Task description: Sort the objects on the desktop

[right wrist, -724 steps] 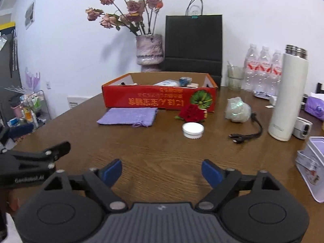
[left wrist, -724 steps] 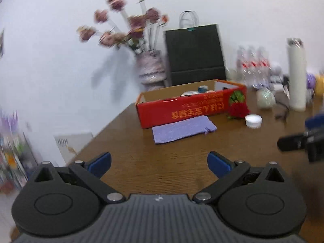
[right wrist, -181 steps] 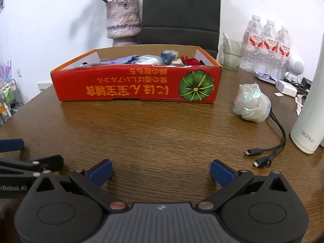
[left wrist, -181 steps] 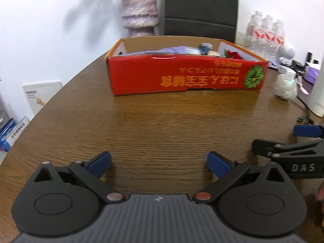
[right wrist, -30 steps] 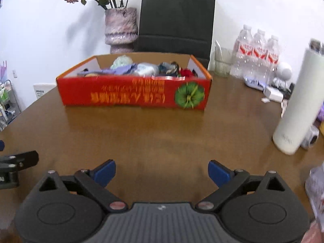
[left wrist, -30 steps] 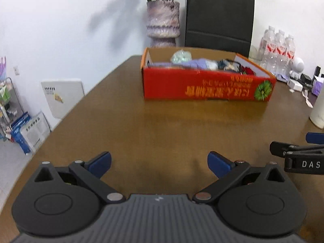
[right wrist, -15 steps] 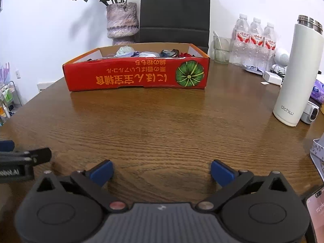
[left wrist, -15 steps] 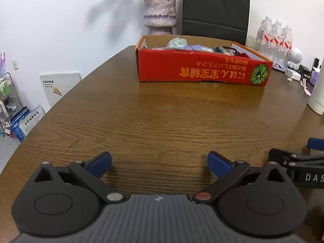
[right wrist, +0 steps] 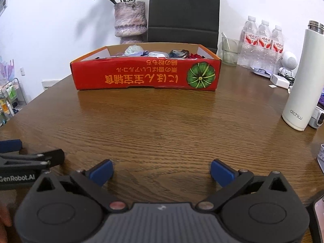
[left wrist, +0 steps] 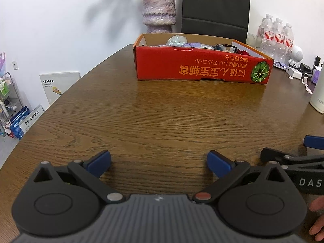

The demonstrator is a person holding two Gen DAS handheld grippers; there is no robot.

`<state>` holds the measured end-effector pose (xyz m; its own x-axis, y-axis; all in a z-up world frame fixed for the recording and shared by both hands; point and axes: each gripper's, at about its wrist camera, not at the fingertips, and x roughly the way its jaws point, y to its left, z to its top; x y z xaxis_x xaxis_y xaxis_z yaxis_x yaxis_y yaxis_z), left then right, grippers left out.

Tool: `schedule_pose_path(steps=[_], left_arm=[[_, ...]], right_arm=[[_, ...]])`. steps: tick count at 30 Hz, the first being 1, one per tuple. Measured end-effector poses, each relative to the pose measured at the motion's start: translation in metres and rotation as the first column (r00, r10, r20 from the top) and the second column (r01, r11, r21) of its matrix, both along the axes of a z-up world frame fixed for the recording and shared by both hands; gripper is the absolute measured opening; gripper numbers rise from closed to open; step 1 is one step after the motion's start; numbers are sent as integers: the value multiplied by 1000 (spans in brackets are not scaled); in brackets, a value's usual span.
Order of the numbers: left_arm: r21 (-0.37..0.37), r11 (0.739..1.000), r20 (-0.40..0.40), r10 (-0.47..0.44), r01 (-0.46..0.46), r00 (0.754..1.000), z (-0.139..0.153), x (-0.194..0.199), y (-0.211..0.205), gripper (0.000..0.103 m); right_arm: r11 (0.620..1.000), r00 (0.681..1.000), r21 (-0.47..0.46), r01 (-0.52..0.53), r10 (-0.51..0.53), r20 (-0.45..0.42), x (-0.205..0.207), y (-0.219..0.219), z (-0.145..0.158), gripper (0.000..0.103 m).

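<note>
A red cardboard box (left wrist: 200, 68) (right wrist: 145, 77) stands at the far middle of the wooden table (left wrist: 162, 117). It holds several small items: a pale crumpled bag (right wrist: 132, 50), a purple cloth (left wrist: 192, 45), a red flower (right wrist: 195, 56). My left gripper (left wrist: 159, 161) is open and empty, low over the table's near edge. My right gripper (right wrist: 161, 170) is open and empty beside it, on its right. Each gripper shows at the edge of the other's view.
A white flask (right wrist: 303, 77) stands at the right with a small device (right wrist: 318, 117) beside it. Water bottles (right wrist: 261, 40), a glass (right wrist: 228, 50), a white charger (right wrist: 280, 81), a vase (right wrist: 130, 20) and a black paper bag (right wrist: 183, 10) line the back.
Both grippers have settled a little lower and nearer the table's front edge. The box looks slightly closer in both views. Nothing was gripped or released.
</note>
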<state>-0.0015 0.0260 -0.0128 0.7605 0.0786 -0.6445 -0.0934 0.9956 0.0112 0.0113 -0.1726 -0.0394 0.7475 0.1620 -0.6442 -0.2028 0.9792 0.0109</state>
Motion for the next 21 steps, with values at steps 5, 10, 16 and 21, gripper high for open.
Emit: schedule_pose_path(steps=[5,10,16,21], left_arm=[[-5,1000,0,3,-3,1000,0,1,1,103],[-6,1000,0,4,-4,1000,0,2,3,103],[-6,1000,0,4,-4,1000,0,3,3,103],[-5,1000,0,5,-5,1000,0,3,2,103]], right_arm=[[1000,1000,1,6,-6,0,1,1,0,103],[1000,1000,2,12,-12,0,4,1,0,103],[1000,1000,2,14,-14,0,4,1,0,103],[1000,1000,2,14,-14,0,4,1,0,103]])
